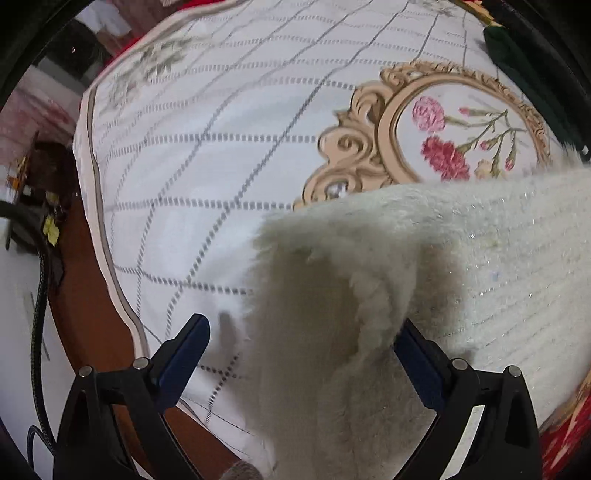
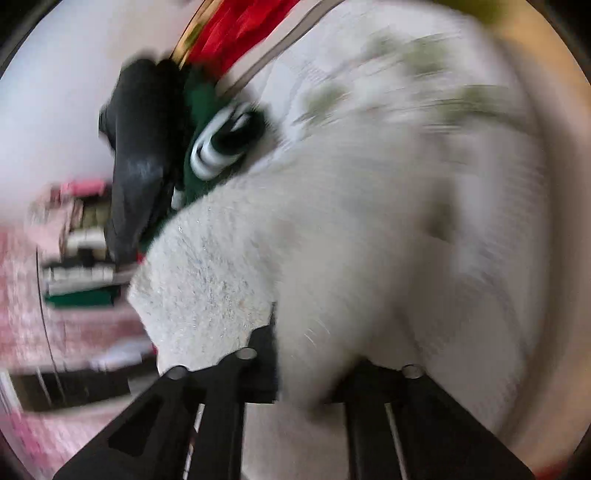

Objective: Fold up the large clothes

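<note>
Sweater (image 1: 461, 266), cream and fluffy with faint glittery threads, is the garment in hand; in the left wrist view the left gripper (image 1: 303, 354) points down with its blue-padded fingers (image 1: 184, 354) spread wide, a furry fold of the knit hanging between them and brushing the right-side pad, the other pad standing clear of it, so nothing is clamped there; the rest of the knit stretches away to the right over the cloth (image 1: 221, 147), a white cover with a grey dashed grid and a gold-framed medallion (image 1: 461, 136) of pink and red flowers, just beyond the sweater's far edge; the cover ends in a pale band at left, where brown wood (image 1: 88, 295) and a black cable (image 1: 38, 314) show; in the blurred right wrist view the right gripper (image 2: 306, 365) has its jaws drawn together on a bunch of the sweater (image 2: 295, 258), which swells up from between the black fingers; past it lie a dark green garment (image 2: 221, 125) with white stripes and a black object (image 2: 140, 155), beside red fabric (image 2: 251, 26).
</note>
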The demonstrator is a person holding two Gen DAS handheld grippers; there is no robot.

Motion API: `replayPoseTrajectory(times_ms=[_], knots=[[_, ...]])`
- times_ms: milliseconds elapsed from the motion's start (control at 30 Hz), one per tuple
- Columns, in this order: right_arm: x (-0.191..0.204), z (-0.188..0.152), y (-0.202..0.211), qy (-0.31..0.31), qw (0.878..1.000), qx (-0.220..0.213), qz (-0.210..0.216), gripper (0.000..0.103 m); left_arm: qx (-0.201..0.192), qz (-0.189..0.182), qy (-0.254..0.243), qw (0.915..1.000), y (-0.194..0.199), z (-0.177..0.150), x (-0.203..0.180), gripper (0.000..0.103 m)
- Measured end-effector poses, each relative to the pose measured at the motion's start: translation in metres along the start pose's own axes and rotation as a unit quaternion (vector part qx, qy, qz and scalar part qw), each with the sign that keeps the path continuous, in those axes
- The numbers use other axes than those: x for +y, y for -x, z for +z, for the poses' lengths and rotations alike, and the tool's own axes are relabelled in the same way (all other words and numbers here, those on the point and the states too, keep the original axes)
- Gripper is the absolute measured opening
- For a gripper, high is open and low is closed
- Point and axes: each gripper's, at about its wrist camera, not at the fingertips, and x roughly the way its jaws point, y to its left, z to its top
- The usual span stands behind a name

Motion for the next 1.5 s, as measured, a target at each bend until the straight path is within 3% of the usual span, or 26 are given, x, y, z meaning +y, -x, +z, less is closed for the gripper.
replayPoseTrajectory(times_ms=[133, 167, 233, 433, 567, 667, 700, 767, 867, 967, 1000, 1067, 1100, 1200, 1267, 1400, 1467, 1500], knots=[[-0.028, -0.042, 0.045, 0.009, 0.996, 0.036, -0.077, 0.01, -0.012, 0.009, -0.007, 0.9999, 0.019, 0.005, 0.002, 0.101], [-0.034, -0.047, 0.051, 0.022, 0.993, 0.057, -0.106, 0.016, -0.015, 0.012, -0.004, 0.9998, 0.024, 0.005, 0.004, 0.101], [-0.037, -0.056, 0.06, 0.048, 0.985, 0.073, -0.148, 0.019, -0.018, 0.01, 0.009, 0.9998, 0.033, 0.009, 0.012, 0.101], [0.0, -0.065, 0.105, 0.164, 0.959, 0.03, -0.229, 0.023, -0.025, -0.006, 0.043, 0.9988, 0.037, -0.005, 0.019, 0.1], [0.035, -0.058, 0.119, 0.207, 0.94, -0.013, -0.272, 0.023, -0.028, -0.033, 0.043, 0.9982, 0.027, 0.016, 0.009, 0.099], [0.073, -0.055, 0.117, 0.236, 0.941, -0.03, -0.239, 0.023, -0.041, -0.039, 0.023, 0.9981, 0.03, 0.027, -0.015, 0.099], [0.091, -0.051, 0.099, 0.247, 0.943, -0.028, -0.221, 0.023, -0.05, -0.039, 0.016, 0.9978, 0.034, 0.029, -0.022, 0.099], [0.121, -0.047, 0.063, 0.269, 0.946, -0.001, -0.18, 0.023, -0.064, -0.037, 0.0, 0.9972, 0.041, 0.032, -0.033, 0.099], [0.154, -0.053, 0.002, 0.313, 0.936, 0.049, -0.152, 0.023, -0.075, -0.036, -0.013, 0.9964, 0.05, 0.033, -0.047, 0.099], [0.163, -0.06, -0.076, 0.313, 0.924, 0.127, -0.18, 0.023, -0.068, -0.051, -0.019, 0.9962, 0.053, 0.028, -0.059, 0.099], [0.161, -0.062, -0.102, 0.314, 0.914, 0.144, -0.212, 0.023, -0.066, -0.053, -0.024, 0.9961, 0.053, 0.026, -0.063, 0.099], [0.159, -0.063, -0.134, 0.337, 0.895, 0.138, -0.258, 0.018, -0.062, -0.057, -0.035, 0.9958, 0.054, 0.02, -0.073, 0.099], [0.159, -0.06, -0.139, 0.335, 0.895, 0.133, -0.262, 0.017, -0.06, -0.058, -0.037, 0.9958, 0.054, 0.018, -0.077, 0.099], [0.164, -0.051, -0.141, 0.322, 0.899, 0.139, -0.264, 0.016, -0.046, -0.075, -0.05, 0.9949, 0.056, 0.008, -0.094, 0.099], [0.166, -0.047, -0.126, 0.317, 0.906, 0.144, -0.243, 0.016, -0.042, -0.088, -0.056, 0.9936, 0.062, 0.004, -0.105, 0.099], [0.166, -0.048, -0.057, 0.337, 0.913, 0.096, -0.211, 0.022, -0.043, -0.108, -0.081, 0.9899, 0.077, -0.004, -0.135, 0.099], [0.157, -0.05, -0.018, 0.339, 0.914, 0.067, -0.214, 0.035, -0.041, -0.113, -0.095, 0.9882, 0.08, -0.008, -0.15, 0.099], [0.152, -0.052, -0.006, 0.335, 0.916, 0.059, -0.214, 0.035, -0.038, -0.115, -0.105, 0.9871, 0.08, -0.011, -0.161, 0.099]])
